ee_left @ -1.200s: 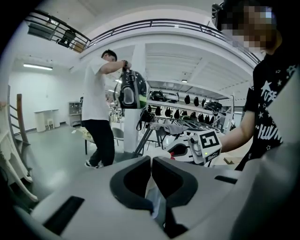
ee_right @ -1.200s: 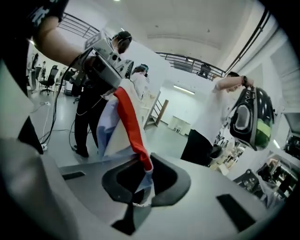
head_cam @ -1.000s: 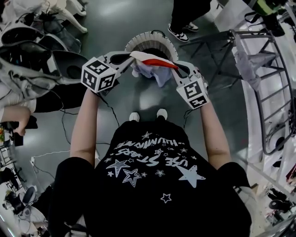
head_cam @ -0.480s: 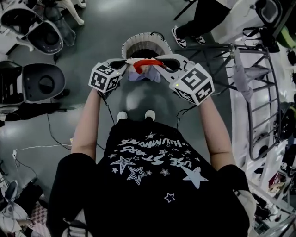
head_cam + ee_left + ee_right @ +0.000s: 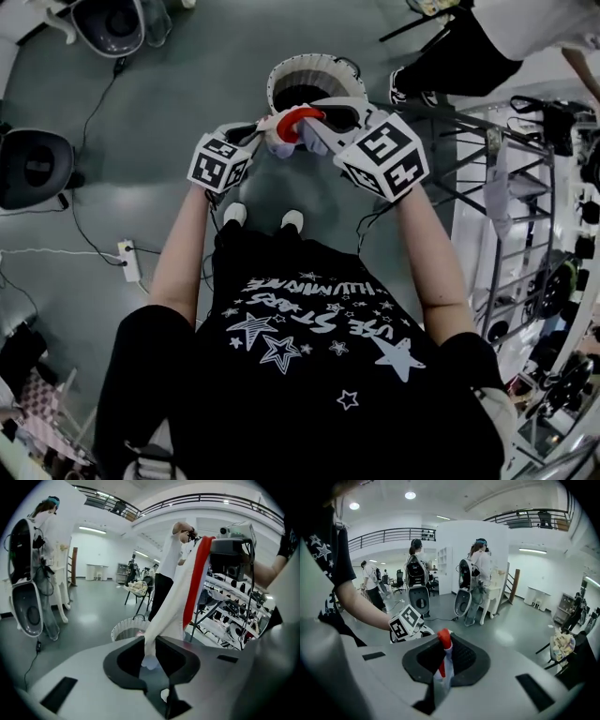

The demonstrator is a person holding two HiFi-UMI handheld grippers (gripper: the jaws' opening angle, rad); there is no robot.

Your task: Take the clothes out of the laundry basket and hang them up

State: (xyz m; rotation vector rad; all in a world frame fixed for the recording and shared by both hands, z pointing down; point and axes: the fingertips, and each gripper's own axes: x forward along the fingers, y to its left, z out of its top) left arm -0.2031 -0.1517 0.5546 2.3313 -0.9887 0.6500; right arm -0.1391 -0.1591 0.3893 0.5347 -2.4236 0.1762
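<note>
A white garment with a red edge hangs between my two grippers, above the round white laundry basket. My left gripper sits lower at the left. Its jaws have just been opening a little, and the cloth still runs taut out of the gap between them. The right gripper is higher and closer to the head camera. It is shut on the red edge, which pokes up from its jaws. The basket stands on the floor behind the cloth.
A metal drying rack with a grey cloth on it stands at the right. Another person stands beyond the basket. A power strip and cables lie on the floor at the left, near grey shells.
The two grippers have come closer together, bunching the garment. The right one rose toward the camera; the left one sank. The basket now shows farther up the head view.
</note>
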